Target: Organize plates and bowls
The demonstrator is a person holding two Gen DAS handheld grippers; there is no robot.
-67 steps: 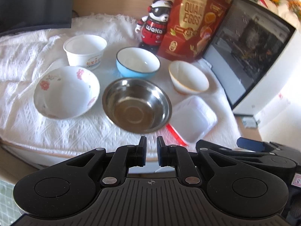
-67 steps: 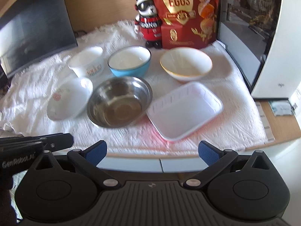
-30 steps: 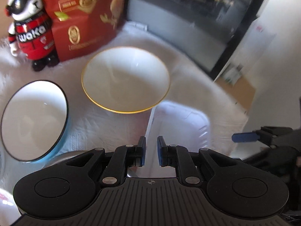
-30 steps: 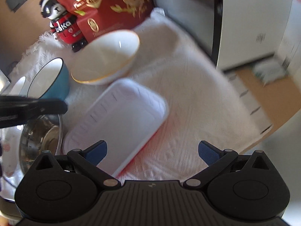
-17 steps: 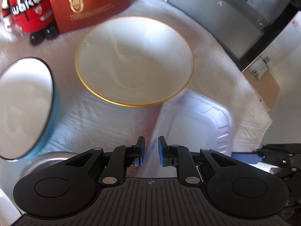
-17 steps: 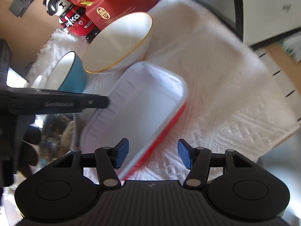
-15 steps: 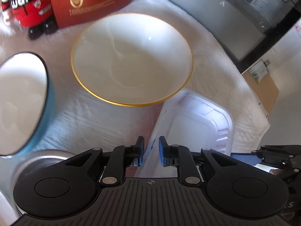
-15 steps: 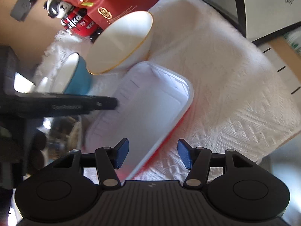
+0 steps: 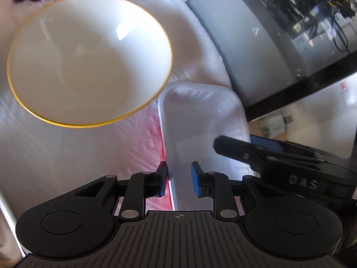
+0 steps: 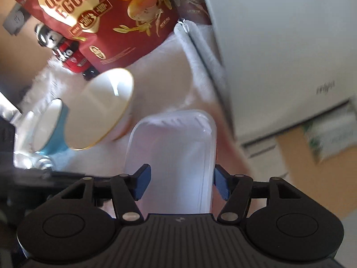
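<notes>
A white rectangular tray [image 9: 200, 120] with a red underside lies on the white cloth [image 9: 55, 151]. My left gripper [image 9: 178, 182] is partly open, its jaws either side of the tray's near left rim. My right gripper [image 10: 180, 184] is open, its blue pads on both sides of the tray [image 10: 176, 154], over its near end; it also shows in the left wrist view [image 9: 245, 151]. A white bowl with a gold rim [image 9: 89, 60] sits just left of the tray, also in the right wrist view [image 10: 100, 111].
A blue bowl [image 10: 48, 129] sits left of the gold-rimmed bowl. A red quail-egg bag [image 10: 107, 15] and a panda figure [image 10: 64, 49] stand behind. A white appliance [image 10: 279, 44] with a glass door [image 9: 279, 33] stands close on the right.
Both grippers have moved in low over the tray. My left gripper's jaws have opened from nearly shut to straddle the tray's rim. My right gripper now straddles the tray's end.
</notes>
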